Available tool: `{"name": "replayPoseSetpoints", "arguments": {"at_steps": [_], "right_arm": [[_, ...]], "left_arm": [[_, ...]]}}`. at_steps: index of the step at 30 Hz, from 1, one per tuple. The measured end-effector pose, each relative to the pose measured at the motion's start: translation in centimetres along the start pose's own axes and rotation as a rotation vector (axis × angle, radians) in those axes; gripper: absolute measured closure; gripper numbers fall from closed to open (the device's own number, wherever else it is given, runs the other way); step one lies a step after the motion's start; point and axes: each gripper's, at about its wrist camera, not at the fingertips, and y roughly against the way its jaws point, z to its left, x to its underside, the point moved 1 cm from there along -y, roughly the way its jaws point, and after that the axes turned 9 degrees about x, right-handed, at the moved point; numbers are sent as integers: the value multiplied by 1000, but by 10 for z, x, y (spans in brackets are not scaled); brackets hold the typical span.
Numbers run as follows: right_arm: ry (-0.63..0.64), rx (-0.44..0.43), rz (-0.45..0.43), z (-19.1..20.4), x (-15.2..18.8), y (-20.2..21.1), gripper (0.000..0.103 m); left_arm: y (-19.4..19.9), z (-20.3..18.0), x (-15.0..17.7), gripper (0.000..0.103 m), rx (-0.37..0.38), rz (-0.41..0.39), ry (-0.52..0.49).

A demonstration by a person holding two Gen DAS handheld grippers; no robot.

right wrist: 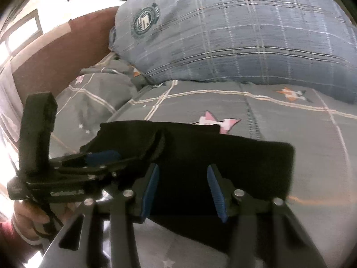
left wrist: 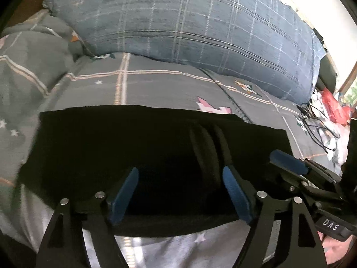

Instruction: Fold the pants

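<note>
The black pants (left wrist: 138, 156) lie folded into a compact rectangle on the grey checked bedsheet (left wrist: 156, 84). They also show in the right wrist view (right wrist: 223, 163). My left gripper (left wrist: 180, 174) is open, its blue pads (left wrist: 125, 192) spread just above the near edge of the pants. My right gripper (right wrist: 184, 174) is open too, over the near edge further right. Each gripper shows in the other's view: the right one (left wrist: 287, 160) at the pants' right end, the left one (right wrist: 102, 156) at their left end.
A large blue-grey plaid pillow (left wrist: 200, 22) lies behind the pants. A rumpled grey duvet (left wrist: 29, 71) sits at the left. Cables and bags (left wrist: 328, 116) clutter the far right. A brown headboard (right wrist: 67, 49) stands at the left.
</note>
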Motion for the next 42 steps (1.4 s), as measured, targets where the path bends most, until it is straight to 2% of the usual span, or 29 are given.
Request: {"name": "replayPoseSetpoints", "arguments": {"at_steps": [4, 10, 15, 21, 25, 29, 31, 37, 42], "right_arm": [[-1, -26, 23, 9, 0, -15, 56], [38, -2, 36, 18, -1, -24, 56], [71, -40, 11, 29, -14, -16, 56], [119, -75, 14, 48, -32, -29, 55], [145, -113, 33, 66, -43, -45, 46], [194, -146, 56, 88, -53, -59, 42], [239, -169, 75, 105, -59, -69, 36], [351, -213, 115, 144, -73, -99, 34], [438, -218, 165, 170, -85, -130, 33]], "left_arm": [[13, 8, 3, 21, -39, -9, 13], [27, 19, 9, 21, -65, -20, 42], [40, 28, 14, 18, -65, -41, 77], [51, 42, 18, 18, -81, -49, 117], [61, 56, 23, 17, -71, -65, 180], [74, 76, 39, 14, -46, -85, 287], [79, 87, 46, 14, -53, -98, 335], [85, 112, 56, 13, -13, -134, 455], [81, 121, 54, 13, 9, -137, 483]]}}
